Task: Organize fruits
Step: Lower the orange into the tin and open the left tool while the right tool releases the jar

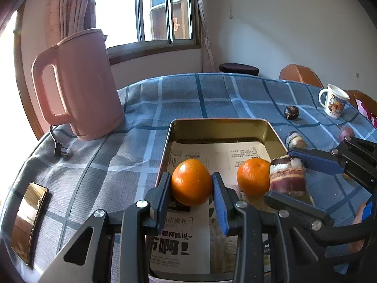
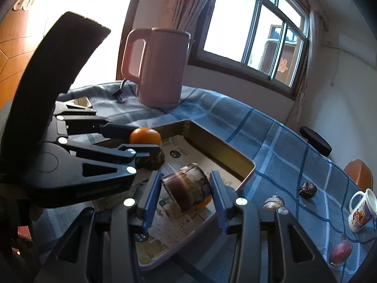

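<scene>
The left tool [image 1: 191,184] pinches an orange [image 1: 191,182] between its two blue pads, one pad pressed on each side, and holds it over the near end of a metal tray [image 1: 273,129]. The right tool [image 2: 186,189] grips a short purple piece of sugar cane [image 2: 188,188] with a pale cut end, its pads against the sides of the piece. From the left wrist view this cane piece [image 1: 288,174] sits just beside a second orange [image 1: 253,176] that lies in the tray on printed paper [image 1: 226,155]. From the right wrist view the left tool [image 2: 143,141] shows at the far side of the tray [image 2: 223,151], its orange [image 2: 145,136] raised above a dark round fruit [image 2: 153,160] that lies beneath it in the tray.

The tray stands on a worktop covered with a blue checked cloth [image 1: 188,94]. To the right of the tray, on the cloth, lie another cut cane piece [image 1: 295,139], a dark round fruit [image 1: 291,112] and a reddish purple fruit [image 1: 346,133], all apart from one another. A printed white mug [image 1: 333,103] stands near the worktop's far right edge. A pink kettle [image 1: 80,85] stands at the left with its plug [image 1: 60,149] lying on the cloth, and a phone [image 1: 29,221] lies near the left edge. Behind is a window [image 1: 165,11] with a curtain [image 1: 68,7].
</scene>
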